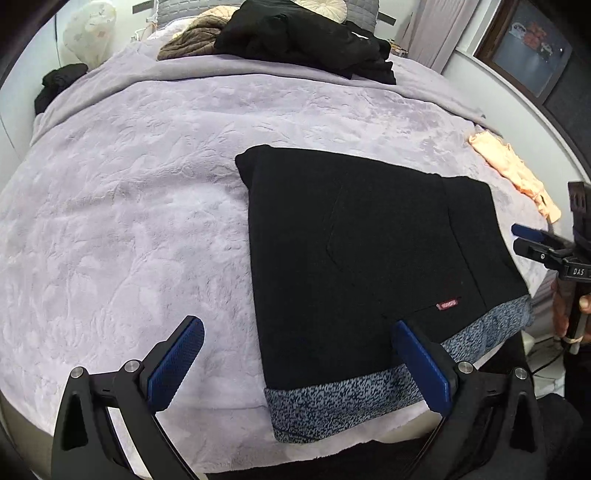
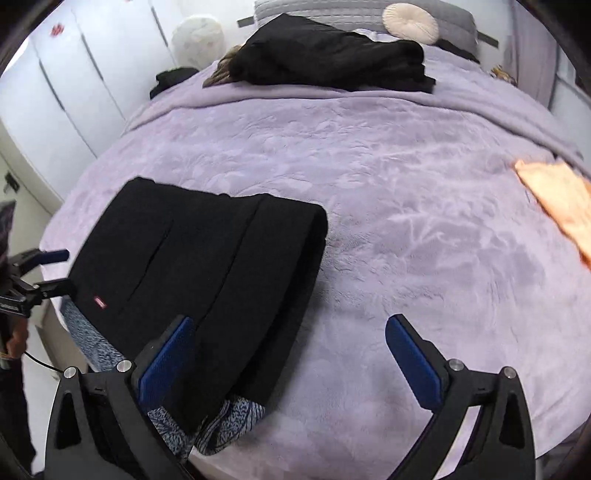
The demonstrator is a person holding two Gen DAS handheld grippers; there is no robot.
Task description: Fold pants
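Note:
Black pants (image 1: 362, 254) lie folded into a flat block on the lilac bed cover (image 1: 129, 206), with a speckled blue-grey band (image 1: 354, 398) along the near edge and a small red label (image 1: 447, 304). My left gripper (image 1: 299, 362) is open and empty, hovering over the pants' near left corner. The pants show in the right wrist view (image 2: 207, 280) at the left. My right gripper (image 2: 291, 362) is open and empty above their right edge. It also shows at the far right of the left wrist view (image 1: 535, 240).
A pile of black and brown clothes (image 1: 295, 37) lies at the head of the bed by grey pillows (image 2: 369, 11). A peach cloth (image 1: 513, 170) lies at the bed's right edge. White wardrobe doors (image 2: 55, 92) stand to the left.

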